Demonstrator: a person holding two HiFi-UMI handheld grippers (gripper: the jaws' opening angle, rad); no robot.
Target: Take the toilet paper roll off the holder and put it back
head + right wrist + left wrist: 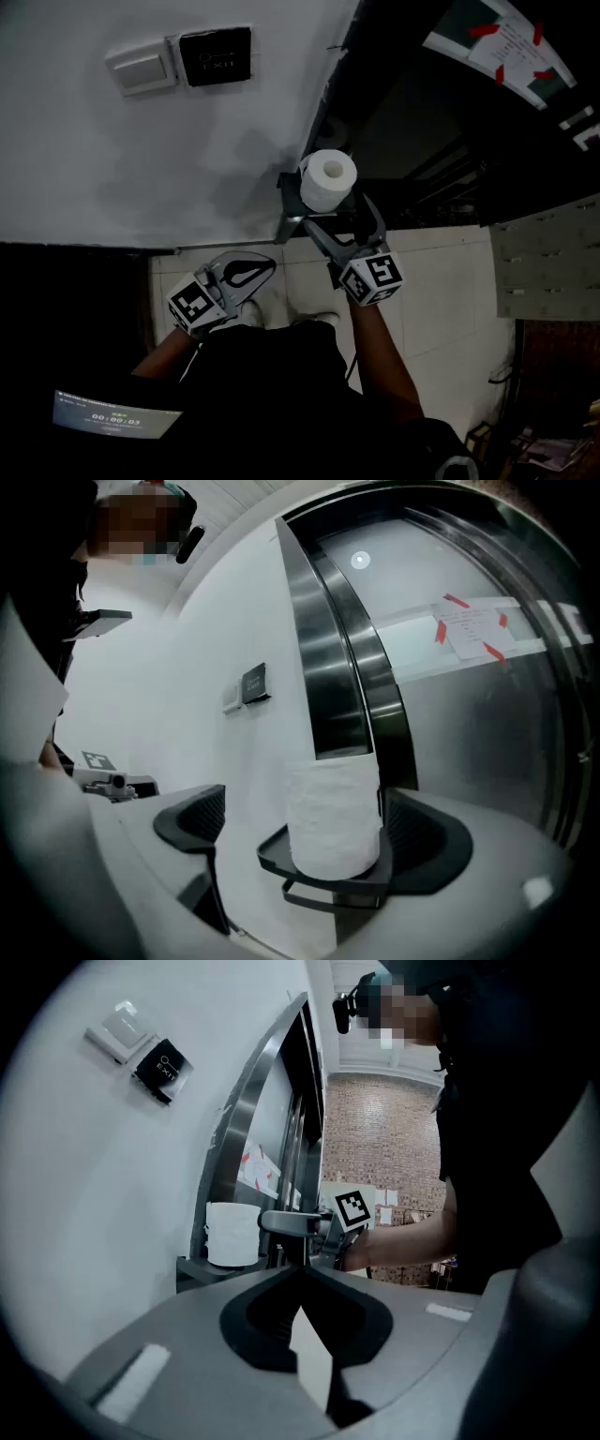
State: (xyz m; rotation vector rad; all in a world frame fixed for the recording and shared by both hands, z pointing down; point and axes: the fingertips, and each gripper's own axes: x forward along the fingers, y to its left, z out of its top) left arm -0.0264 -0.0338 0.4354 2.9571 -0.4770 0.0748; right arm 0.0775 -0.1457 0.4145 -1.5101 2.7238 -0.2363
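A white toilet paper roll (328, 180) stands upright on a small dark holder shelf (289, 214) fixed to the white wall. My right gripper (339, 217) reaches up to it, and its jaws stand open on either side of the roll (334, 816). One pad (192, 817) is well clear of the paper and the other pad (422, 841) is close beside it. The holder (328, 876) carries the roll's weight. My left gripper (265, 266) hangs lower and to the left, shut and holding nothing. From it I see the roll (232, 1233) and the right gripper (298, 1223).
A light switch (141, 67) and a black exit plate (216, 56) sit on the wall up and to the left. A dark metal door frame (337, 667) runs right behind the holder. A taped paper notice (511, 47) hangs on the door. Tiled floor (441, 281) lies below.
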